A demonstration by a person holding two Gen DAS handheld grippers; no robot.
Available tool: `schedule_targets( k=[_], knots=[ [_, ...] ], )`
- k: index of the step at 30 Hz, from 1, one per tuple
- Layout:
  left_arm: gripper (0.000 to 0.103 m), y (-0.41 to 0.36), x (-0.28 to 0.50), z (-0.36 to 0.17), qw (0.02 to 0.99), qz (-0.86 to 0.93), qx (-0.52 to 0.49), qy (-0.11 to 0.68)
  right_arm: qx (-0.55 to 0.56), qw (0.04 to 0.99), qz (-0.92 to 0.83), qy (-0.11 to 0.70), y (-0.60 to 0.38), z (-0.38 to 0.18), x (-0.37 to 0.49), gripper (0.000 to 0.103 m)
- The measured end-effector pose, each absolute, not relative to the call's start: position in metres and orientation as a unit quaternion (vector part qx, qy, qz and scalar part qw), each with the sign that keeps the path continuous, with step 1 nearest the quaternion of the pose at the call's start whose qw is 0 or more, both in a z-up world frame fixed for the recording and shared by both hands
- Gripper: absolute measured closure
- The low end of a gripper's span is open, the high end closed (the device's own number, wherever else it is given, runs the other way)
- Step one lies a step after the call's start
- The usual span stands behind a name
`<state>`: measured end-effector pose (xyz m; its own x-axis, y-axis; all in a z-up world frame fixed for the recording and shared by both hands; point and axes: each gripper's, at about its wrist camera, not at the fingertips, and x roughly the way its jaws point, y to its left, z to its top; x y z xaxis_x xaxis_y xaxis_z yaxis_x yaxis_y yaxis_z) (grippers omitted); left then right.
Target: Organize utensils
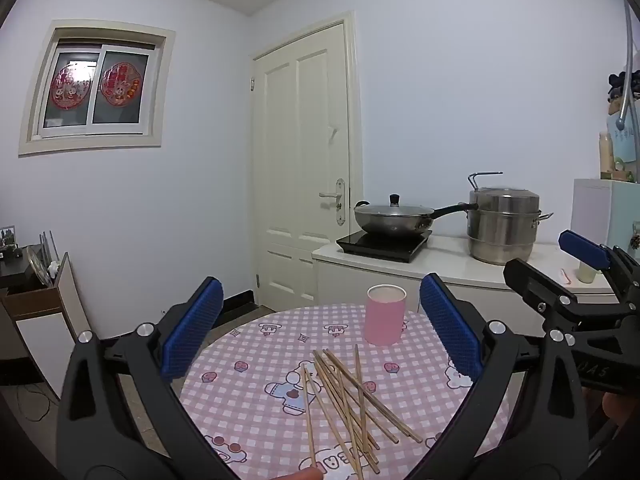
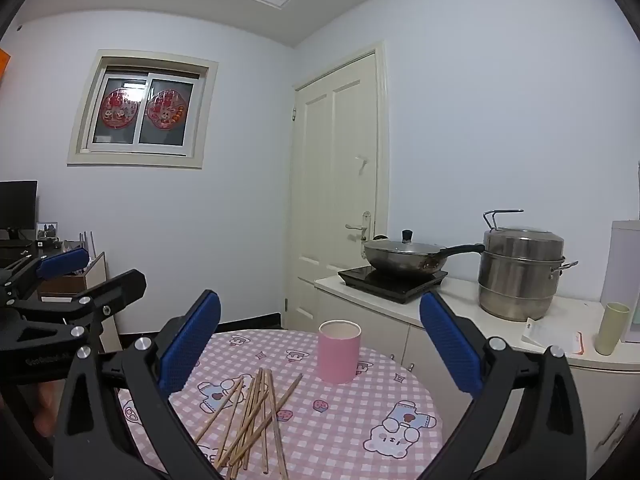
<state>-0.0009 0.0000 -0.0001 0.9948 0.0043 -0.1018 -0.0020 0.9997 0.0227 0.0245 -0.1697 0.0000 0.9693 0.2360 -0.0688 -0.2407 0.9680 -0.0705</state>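
Both grippers, left (image 1: 320,332) and right (image 2: 320,344), are held wide and empty. Thin wooden chopsticks (image 1: 348,404), crossed near the tabletop's (image 1: 248,400) near edge, may scatter; the pink cylindrical cup (image 1: 385,314) may be toppled.

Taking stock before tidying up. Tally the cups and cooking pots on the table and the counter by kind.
Pink cup: 1
Green cup: 1
Lidded wok: 1
Steel steamer pot: 1
Total: 4
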Motion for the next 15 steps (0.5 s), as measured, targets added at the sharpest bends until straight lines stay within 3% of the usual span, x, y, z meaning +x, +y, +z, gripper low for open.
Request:
schedule_targets(
  k=[15],
  knots=[
    [0.006, 0.004, 0.005, -0.003, 0.998, -0.002, 0.013, 0.062, -0.037, 0.993, 0.109, 0.022, -0.168, 0.000, 0.023, 0.007]
  ],
)
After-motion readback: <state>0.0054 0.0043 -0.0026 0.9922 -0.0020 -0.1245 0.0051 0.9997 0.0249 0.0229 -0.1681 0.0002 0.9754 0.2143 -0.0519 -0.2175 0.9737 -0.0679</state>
